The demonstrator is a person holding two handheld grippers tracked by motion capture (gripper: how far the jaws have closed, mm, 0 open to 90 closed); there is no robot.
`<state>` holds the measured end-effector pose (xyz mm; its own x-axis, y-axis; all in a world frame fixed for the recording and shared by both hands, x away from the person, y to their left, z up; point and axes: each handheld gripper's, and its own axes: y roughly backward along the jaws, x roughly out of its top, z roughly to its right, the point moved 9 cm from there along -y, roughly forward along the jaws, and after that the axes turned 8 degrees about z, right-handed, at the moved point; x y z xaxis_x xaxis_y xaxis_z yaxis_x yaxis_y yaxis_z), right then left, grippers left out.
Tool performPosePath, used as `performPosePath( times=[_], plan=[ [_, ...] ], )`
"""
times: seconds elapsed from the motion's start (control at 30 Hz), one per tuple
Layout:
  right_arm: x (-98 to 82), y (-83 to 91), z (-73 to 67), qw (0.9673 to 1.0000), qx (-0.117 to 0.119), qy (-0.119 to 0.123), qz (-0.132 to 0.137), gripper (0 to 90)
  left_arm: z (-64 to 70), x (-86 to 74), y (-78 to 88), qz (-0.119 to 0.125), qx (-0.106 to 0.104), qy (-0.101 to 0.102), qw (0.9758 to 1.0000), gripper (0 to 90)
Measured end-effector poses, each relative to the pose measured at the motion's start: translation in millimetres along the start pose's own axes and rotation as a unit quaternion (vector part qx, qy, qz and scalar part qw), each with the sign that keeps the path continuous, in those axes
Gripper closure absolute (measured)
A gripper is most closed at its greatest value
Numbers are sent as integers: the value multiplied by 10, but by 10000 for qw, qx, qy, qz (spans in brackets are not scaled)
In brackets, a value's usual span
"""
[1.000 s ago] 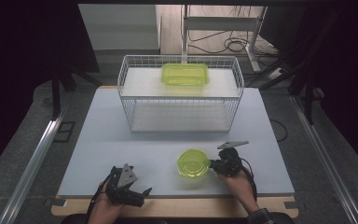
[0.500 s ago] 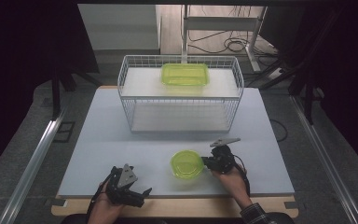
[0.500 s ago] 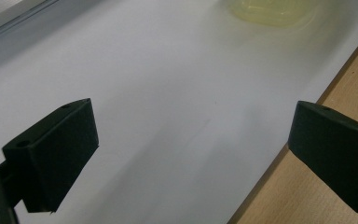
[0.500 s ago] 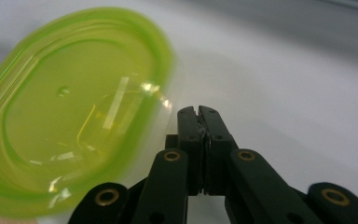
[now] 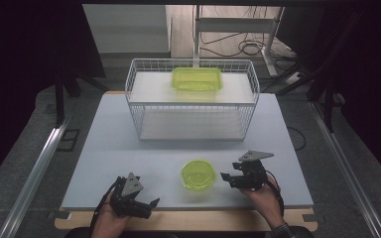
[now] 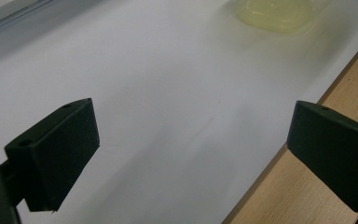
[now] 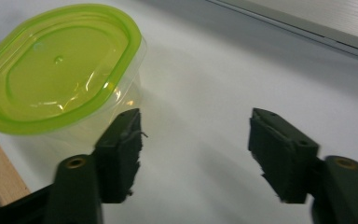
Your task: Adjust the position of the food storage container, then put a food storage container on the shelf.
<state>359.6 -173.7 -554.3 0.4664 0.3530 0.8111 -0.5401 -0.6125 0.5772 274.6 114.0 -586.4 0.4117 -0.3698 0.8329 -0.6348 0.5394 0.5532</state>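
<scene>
Right gripper (image 5: 226,177) has just been opening, nothing between its jaws; round container (image 5: 198,174) sits just beside it, well short of wire basket (image 5: 191,106). Risk: jaw clips container. Left gripper (image 5: 151,206) open, idle.

High view looks forward-down from above; gripper views sit close, low; all share round green-lidded plastic container (image 5: 198,174) (image 7: 58,70) (image 6: 275,14).

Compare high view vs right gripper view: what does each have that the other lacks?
High view alone: the wire basket with a rectangular green-lidded container on its shelf, and the left gripper at the table's near edge. Right gripper view alone: a close look at the clear wall under the round container's lid. Both: the round green-lidded container, the white table, and the right gripper, jaws just opened, nothing between them.
</scene>
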Motion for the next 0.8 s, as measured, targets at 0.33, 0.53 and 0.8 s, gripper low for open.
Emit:
performPosePath(
  times=[0.33, 0.53, 0.8],
  plan=[
    [-117, 94, -24, 9998, 30, 185, 53, 126, 3, -13, -14, -25, 30, -112, 9999, 18],
    [-153, 93, -12, 9999, 48, 66, 67, 56, 10, -14, -17, -31, 29, -138, 9999, 18],
    [-151, 87, -8, 9999, 78, 56, 36, 45, 8, -18, -20, -38, 23, -158, 9999, 18]
  ],
)
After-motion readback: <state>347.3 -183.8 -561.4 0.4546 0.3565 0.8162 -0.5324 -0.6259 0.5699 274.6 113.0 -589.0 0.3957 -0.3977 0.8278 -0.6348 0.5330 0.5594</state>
